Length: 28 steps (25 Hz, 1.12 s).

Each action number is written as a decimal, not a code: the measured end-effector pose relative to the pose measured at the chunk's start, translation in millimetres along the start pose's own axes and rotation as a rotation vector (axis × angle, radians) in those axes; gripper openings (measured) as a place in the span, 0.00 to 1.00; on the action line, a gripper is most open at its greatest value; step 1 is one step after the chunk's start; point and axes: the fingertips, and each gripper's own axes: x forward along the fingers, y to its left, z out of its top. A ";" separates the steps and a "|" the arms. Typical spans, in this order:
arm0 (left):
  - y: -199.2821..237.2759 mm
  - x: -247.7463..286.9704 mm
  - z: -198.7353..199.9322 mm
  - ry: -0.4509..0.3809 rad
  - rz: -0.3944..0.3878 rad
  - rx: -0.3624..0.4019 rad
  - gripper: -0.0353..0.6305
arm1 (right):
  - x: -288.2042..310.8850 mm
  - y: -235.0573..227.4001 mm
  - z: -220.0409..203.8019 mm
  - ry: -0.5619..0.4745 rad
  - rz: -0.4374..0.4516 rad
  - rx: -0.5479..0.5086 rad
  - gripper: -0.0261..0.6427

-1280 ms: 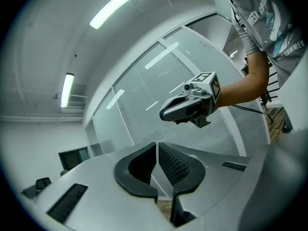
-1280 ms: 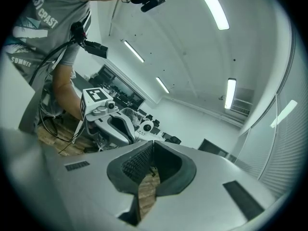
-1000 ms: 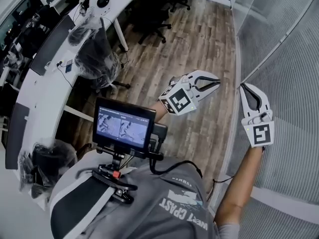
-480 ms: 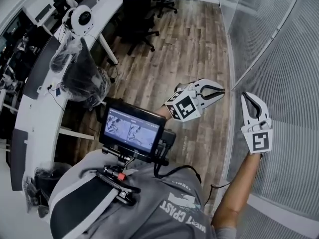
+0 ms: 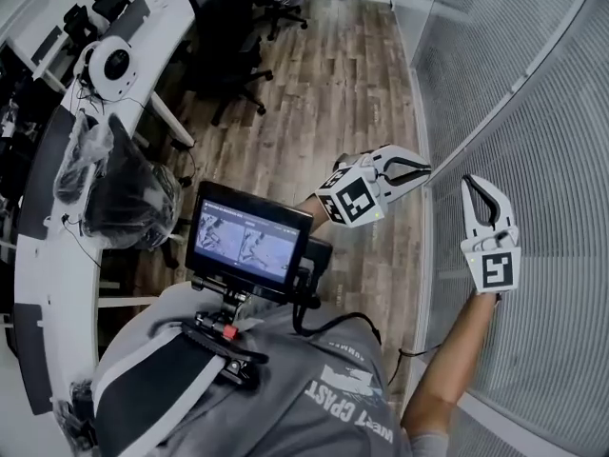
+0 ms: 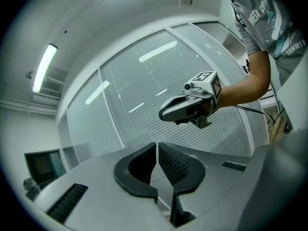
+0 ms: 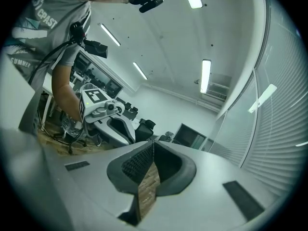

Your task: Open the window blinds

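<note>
Hanging near the blinds (image 5: pixel 557 141) — behind reflective glass, at the right — left gripper (image 5: pixel 421 168) and right gripper (image 5: pixel 467 183) both keep jaws closed on nothing. Desk (image 5: pixel 52 284) and chairs (image 5: pixel 224 36) stand well apart across the floor (image 5: pixel 324 93); a monitor (image 5: pixel 249 241) sits at the person's chest.

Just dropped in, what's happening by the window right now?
A person stands beside the window blinds with a gripper in each hand. The left gripper and the right gripper are both shut and empty, held close to the blinds. The blinds look closed, and nothing on them is gripped yet.
</note>
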 end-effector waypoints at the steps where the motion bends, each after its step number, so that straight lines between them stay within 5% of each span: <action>1: 13.1 2.4 -6.3 -0.006 0.000 0.001 0.09 | 12.4 -6.5 -2.3 0.002 -0.005 -0.011 0.04; 13: 135.4 61.9 -84.5 -0.006 0.031 -0.031 0.09 | 134.5 -85.5 -56.1 -0.002 0.038 -0.015 0.04; 28: 251.9 293.3 -132.1 -0.001 0.099 0.006 0.09 | 188.7 -281.4 -201.9 -0.041 0.091 -0.043 0.04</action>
